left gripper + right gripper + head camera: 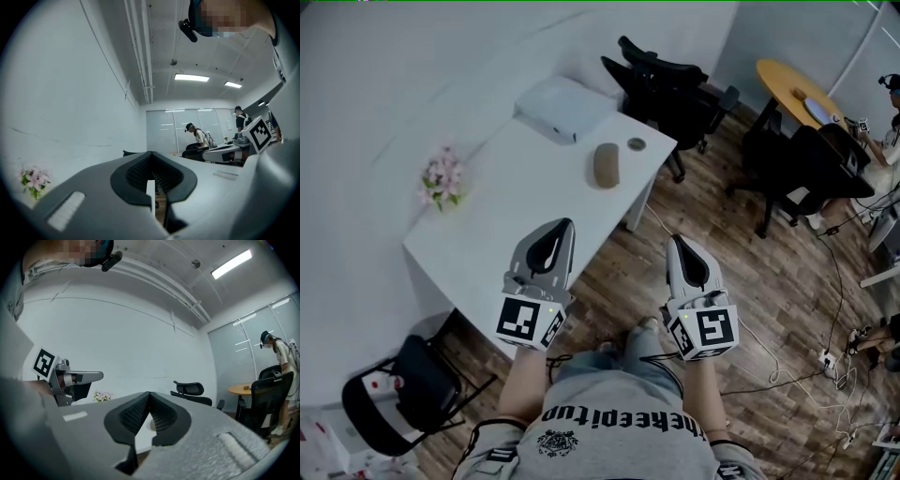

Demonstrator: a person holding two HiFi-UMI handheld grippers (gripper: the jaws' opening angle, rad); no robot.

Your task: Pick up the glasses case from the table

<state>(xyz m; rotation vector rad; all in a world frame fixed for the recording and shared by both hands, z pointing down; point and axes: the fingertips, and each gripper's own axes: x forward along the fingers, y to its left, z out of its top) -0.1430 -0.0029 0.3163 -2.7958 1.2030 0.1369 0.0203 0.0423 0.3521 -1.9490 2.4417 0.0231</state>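
- Head view: the glasses case (607,165) lies flat on the white desk (516,202), toward its far end. A white box (565,108) sits behind it and a small round thing (637,143) just beside it. Nothing touches the case.
- The left gripper (568,225) hovers over the desk's near edge, well short of the case. In the left gripper view its fingers (139,172) are pressed together with nothing between them.
- The right gripper (678,241) hangs over the floor (750,281) beside the desk. Its fingers (132,416) are likewise closed and empty.
- The step in hand, as I judge it, is the approach, before any reach to grasp.
- The next move calls for spreading one gripper's fingers, carrying it forward to the case, and straddling its narrow width before closing and lifting.
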